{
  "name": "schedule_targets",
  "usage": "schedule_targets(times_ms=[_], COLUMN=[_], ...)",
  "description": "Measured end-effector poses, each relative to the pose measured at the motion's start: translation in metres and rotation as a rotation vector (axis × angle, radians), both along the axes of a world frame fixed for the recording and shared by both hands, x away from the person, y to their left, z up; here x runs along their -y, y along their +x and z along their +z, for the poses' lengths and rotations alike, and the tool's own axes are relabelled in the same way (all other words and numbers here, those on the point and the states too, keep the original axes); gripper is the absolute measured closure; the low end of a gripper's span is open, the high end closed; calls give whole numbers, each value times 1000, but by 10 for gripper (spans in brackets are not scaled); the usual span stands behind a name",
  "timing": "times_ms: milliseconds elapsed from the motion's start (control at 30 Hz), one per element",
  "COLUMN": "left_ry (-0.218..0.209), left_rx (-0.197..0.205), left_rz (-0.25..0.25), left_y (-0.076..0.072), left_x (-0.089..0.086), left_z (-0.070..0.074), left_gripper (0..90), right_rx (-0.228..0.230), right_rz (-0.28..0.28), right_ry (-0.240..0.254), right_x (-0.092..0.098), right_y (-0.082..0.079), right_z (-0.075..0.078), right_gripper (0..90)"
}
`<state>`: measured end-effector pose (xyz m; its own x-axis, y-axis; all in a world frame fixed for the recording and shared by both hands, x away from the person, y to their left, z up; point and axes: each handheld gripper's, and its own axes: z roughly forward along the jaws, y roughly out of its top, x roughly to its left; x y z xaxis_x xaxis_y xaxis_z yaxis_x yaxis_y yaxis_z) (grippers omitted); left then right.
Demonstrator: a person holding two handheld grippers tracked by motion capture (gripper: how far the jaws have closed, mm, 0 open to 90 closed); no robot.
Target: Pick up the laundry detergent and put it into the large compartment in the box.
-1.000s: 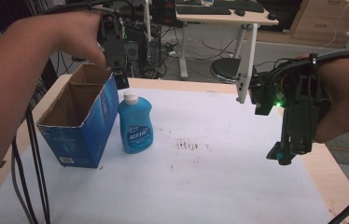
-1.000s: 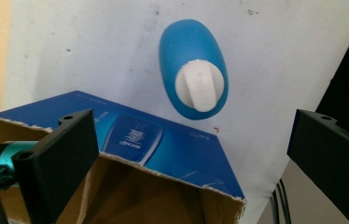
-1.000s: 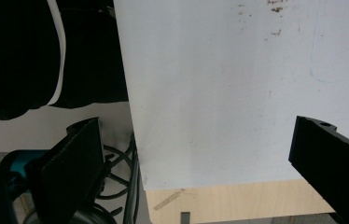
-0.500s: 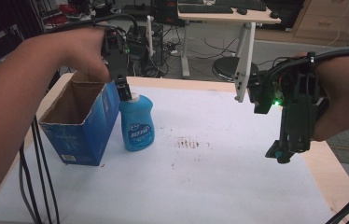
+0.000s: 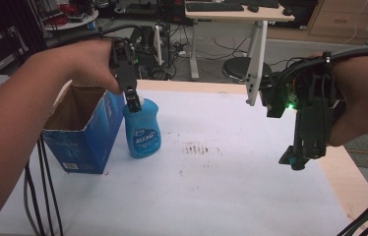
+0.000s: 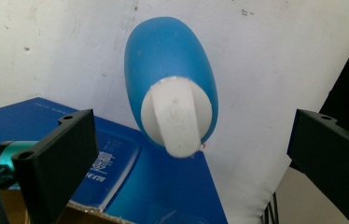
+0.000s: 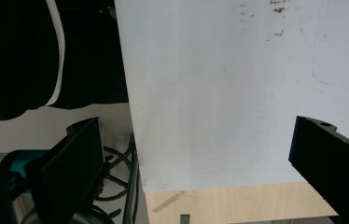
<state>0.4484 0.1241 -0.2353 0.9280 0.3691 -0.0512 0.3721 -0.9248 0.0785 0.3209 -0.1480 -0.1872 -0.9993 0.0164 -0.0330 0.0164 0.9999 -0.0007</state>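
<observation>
1. L gripper (image 5: 134, 104) hangs right over the blue bottle (image 5: 142, 129), pointing down; in the left gripper view its jaws stand wide apart w/ nothing between them, the white cap (image 6: 176, 115) sits in the gap but lower down, not touched
2. Bottle stands upright on the white table cover (image 5: 211, 187), its long axis vertical, so it runs along the gripper's line of approach; judging from that, the coming move is a straight drop onto the cap or neck
3. Bottle is just beside the open blue box (image 5: 81, 129), on the box's right as the high view shows it; whether they touch can't be told. Box crowds one jaw's side, a likely snag if the jaws stay this wide
4. R gripper (image 5: 304, 147) is well apart from the bottle, far to its right near the table edge, jaws also apart and empty; L hand is clearly the nearer one
5. Hard to see: bottle's neck is hidden behind the L gripper in the high view; inside of the box mostly in shadow; bottle label too blurred to read
</observation>
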Motion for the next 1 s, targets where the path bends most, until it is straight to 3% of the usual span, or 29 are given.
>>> schedule_targets(times_ms=[1000], left_ry=[32], left_rx=[-15], left_rz=[45], left_y=[11], left_x=[18], left_z=[-38], left_gripper=[18], right_rx=[-6], right_rz=[-4], right_ry=[-7], right_x=[-3], right_y=[6], right_z=[-6], right_gripper=[23])
